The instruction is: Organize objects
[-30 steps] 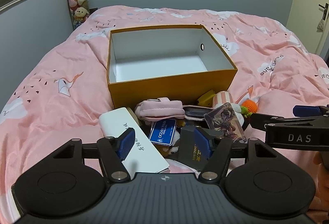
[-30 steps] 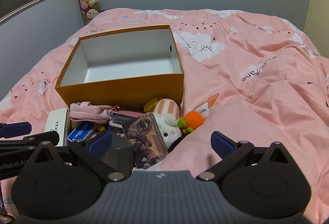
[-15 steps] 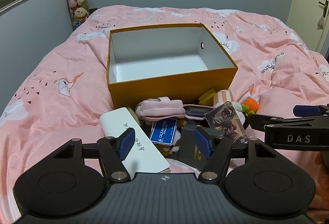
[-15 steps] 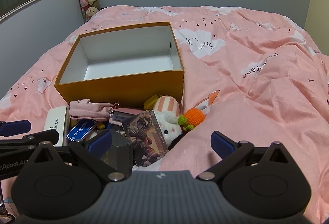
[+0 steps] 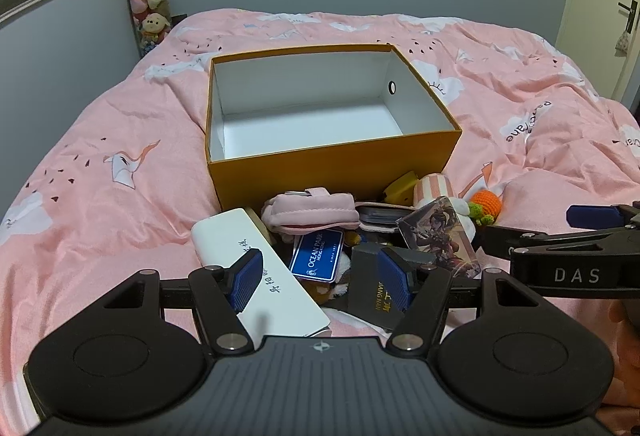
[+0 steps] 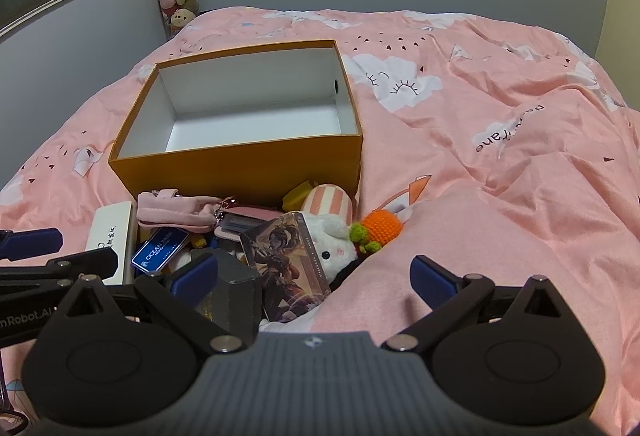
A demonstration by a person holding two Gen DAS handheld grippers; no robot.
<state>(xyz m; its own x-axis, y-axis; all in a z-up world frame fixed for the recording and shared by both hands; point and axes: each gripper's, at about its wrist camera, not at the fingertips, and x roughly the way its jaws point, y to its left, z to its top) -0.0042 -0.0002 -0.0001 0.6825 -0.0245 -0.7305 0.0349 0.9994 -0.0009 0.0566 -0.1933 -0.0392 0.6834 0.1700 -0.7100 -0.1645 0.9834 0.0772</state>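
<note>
Left gripper [image 5: 320, 276] is hovering low centre of the left wrist view, jaws standing wide, holding nothing; its blue pads are framing the near end of the clutter. Right gripper [image 6: 314, 276] is sitting low centre of its own view, jaws also spread wide and empty; its left pad is showing in front of the dark grey box [image 6: 236, 290], its right pad over bare pink duvet [image 6: 500, 175].

Orange cardboard box [image 5: 332, 159] is lying open and empty mid-frame, beyond the pile, long axis running left to right. Everything to be sorted is lying between it and the grippers, crowded against its near wall.

White oblong case [image 5: 256, 268] is lying lower left of centre, long axis running diagonally from upper left toward lower right; the left gripper's left pad is overlapping it in the picture. Contact cannot be told. Dark grey box [image 5: 376, 288] is standing behind the left gripper's right pad.

Pink pouch [image 5: 312, 211] is resting against the orange box wall. Illustrated card case [image 5: 440, 236] is leaning right of centre. Blue Ocean Park tag [image 5: 318, 256] is lying dead ahead between the left jaws. White plush rabbit [image 6: 332, 248] and crocheted carrot [image 6: 380, 226] are sitting at the pile's right edge.

Judgement: the left gripper is nearer the white case and blue tag; the right is nearer the rabbit, carrot and card case. Any lift will be going up-frame into the box.
</note>
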